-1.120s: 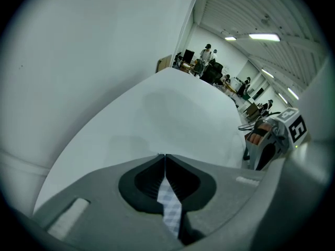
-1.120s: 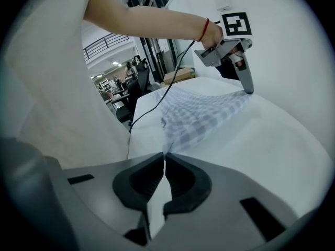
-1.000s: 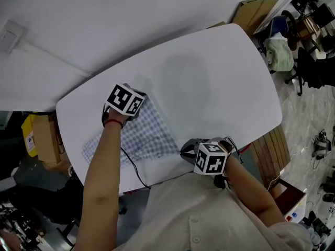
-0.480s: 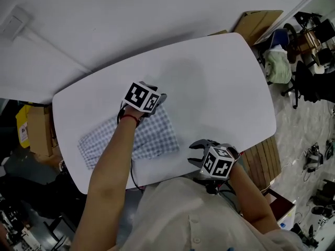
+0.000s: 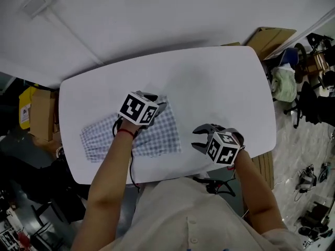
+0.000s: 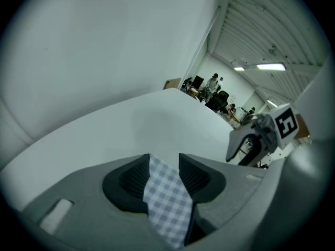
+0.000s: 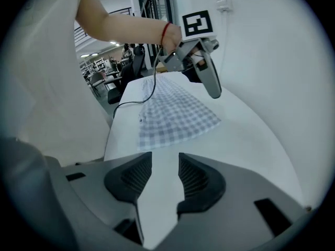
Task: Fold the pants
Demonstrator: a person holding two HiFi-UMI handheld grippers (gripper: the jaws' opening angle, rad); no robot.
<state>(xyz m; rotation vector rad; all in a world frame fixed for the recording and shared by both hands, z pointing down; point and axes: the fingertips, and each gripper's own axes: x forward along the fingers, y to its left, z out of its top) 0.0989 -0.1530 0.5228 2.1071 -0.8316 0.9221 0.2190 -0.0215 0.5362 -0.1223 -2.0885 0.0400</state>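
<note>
Checked pants (image 5: 159, 132) lay flat on white tabletop (image 5: 220, 82) | left hand-held gripper (image 5: 159, 104) had just opened, jaws apart over pants' corner | right hand-held gripper (image 5: 194, 138) stood open, just narrowing, empty, beside pants.

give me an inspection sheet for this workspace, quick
surface: white table, bare apart from the pants
job's things: checked pants lie folded flat on the table's near left part
clutter: nothing seen on the table
grippers: left gripper over the pants, jaws have just opened, checked cloth shows in the gap, pads not pressing on it; right gripper over bare table beside the pants, jaws have just opened and then narrowed a little, nothing between them
cables: black cable hangs from the left gripper and trails across the pants
surroundings: white wall behind, cardboard boxes and office chairs to the right, yellow item on the left
</note>
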